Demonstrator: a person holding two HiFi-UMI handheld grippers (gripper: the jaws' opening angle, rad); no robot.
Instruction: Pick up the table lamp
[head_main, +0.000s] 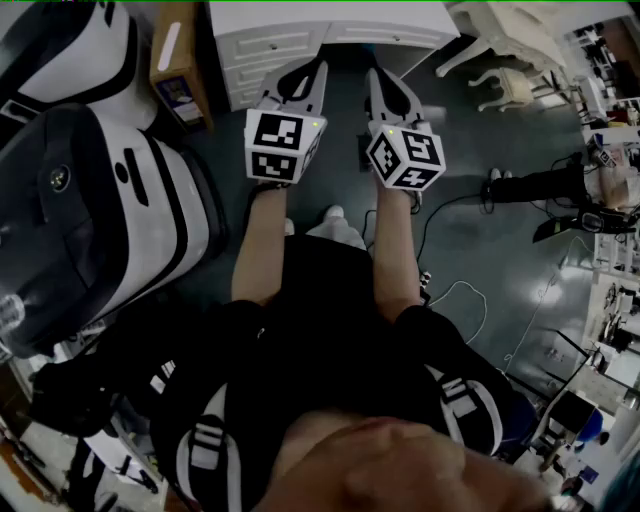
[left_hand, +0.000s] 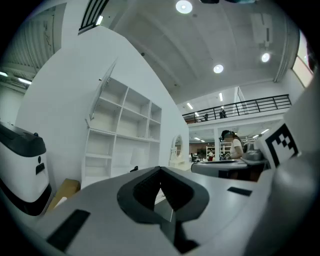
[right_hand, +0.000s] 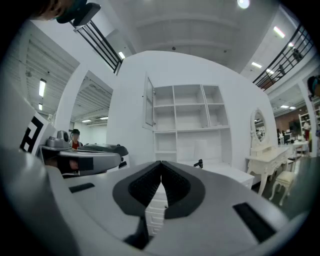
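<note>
- Off to the person's left, a black-and-white machine (head_main: 90, 200) and a box (head_main: 178, 60) crowd the floor, clear of the work.
- Held level, the left claw (head_main: 305, 75) is pressed together on nothing, with its tips aimed at the white table (head_main: 290, 45) just ahead.
- Close beside it, the right claw (head_main: 385, 80) is also level, closed and empty.
- At the back of the table, under the shelves (right_hand: 187, 107), a pale shaded shape is likely the lamp (right_hand: 201, 148). It is too faint to be sure, and it is well apart from both claws.
- Farther right stands a cream dresser (right_hand: 267, 160), no part of the job.
- The step in hand looks like the approach, with nothing grasped yet. The next move calls for stepping up to the table, parting one claw, and closing it on the lamp's stem below the shade while keeping the lamp upright.
</note>
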